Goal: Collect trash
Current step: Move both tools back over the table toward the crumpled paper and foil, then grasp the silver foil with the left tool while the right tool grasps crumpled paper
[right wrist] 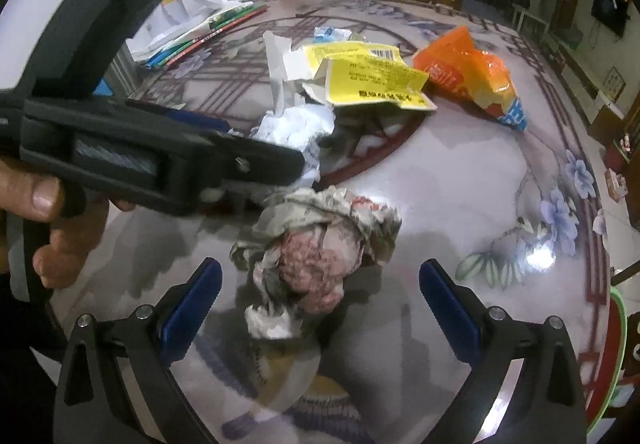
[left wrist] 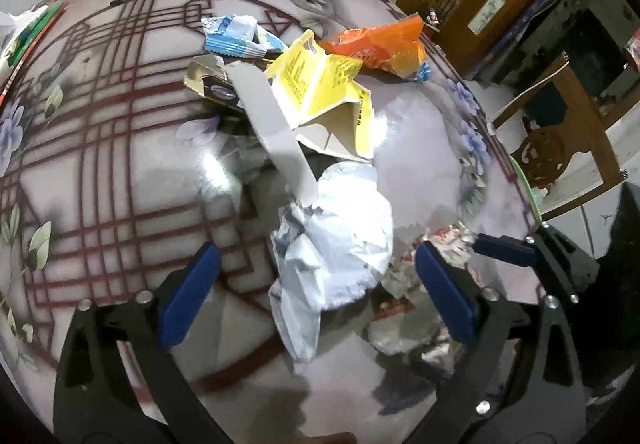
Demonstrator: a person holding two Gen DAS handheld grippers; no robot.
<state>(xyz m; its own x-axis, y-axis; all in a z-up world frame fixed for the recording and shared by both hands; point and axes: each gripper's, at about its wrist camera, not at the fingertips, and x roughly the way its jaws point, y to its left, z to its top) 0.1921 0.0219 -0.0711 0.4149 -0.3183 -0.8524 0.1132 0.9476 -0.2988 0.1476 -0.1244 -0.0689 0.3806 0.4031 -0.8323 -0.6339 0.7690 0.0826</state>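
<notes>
A crumpled white paper ball (left wrist: 336, 244) lies on the glossy flowered table (left wrist: 100, 171), between the blue pads of my left gripper (left wrist: 320, 288), which stands open with neither pad pressing on it. My right gripper (right wrist: 320, 304) is open too, straddling a crumpled printed wrapper (right wrist: 320, 244) without touching it. That wrapper (left wrist: 404, 308) also shows just right of the white paper. Behind them lie a torn yellow carton (left wrist: 320, 83), an orange snack bag (left wrist: 380, 43), a blue-and-white wrapper (left wrist: 236, 35) and a grey cardboard strip (left wrist: 272, 123).
A hand (right wrist: 60, 228) grips the left tool's black frame (right wrist: 160, 159) close to the right gripper's left side. Papers and booklets (right wrist: 192, 31) lie at the table's far left edge. A wooden chair (left wrist: 560, 139) stands past the right rim.
</notes>
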